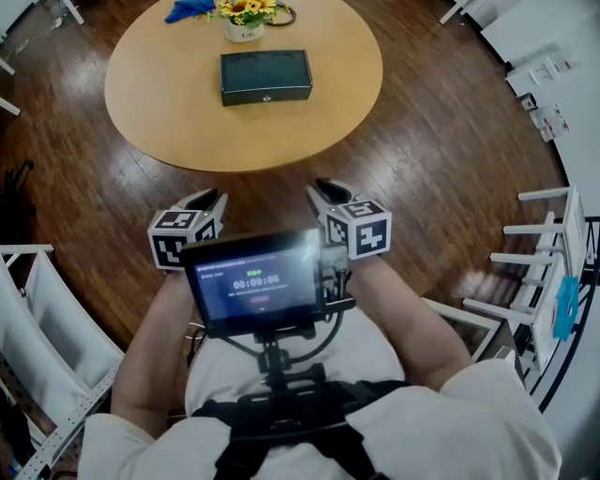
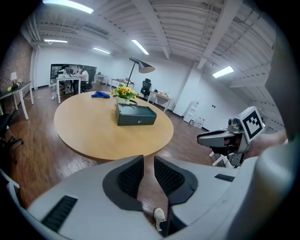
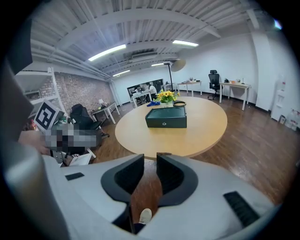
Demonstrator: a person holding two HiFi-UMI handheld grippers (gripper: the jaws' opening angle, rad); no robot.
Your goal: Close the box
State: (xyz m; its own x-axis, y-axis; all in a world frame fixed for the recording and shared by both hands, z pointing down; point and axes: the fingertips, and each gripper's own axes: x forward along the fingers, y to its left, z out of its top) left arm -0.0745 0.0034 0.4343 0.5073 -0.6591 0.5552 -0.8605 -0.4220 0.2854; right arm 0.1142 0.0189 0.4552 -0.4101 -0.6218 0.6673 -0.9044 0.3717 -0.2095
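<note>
A dark green box lies on the round wooden table, its lid flat down and a small lock on its front. The box is far ahead of my left gripper, and the box is equally far ahead of my right gripper. Both grippers are held close to the person's body, short of the table's near edge: the left gripper and the right gripper. Each has its jaws drawn together to a narrow slit with nothing between them.
A pot of yellow flowers and a blue cloth sit at the table's far edge. A chest-mounted screen hangs below the grippers. White racks stand at the right and white frames at the left, on dark wood floor.
</note>
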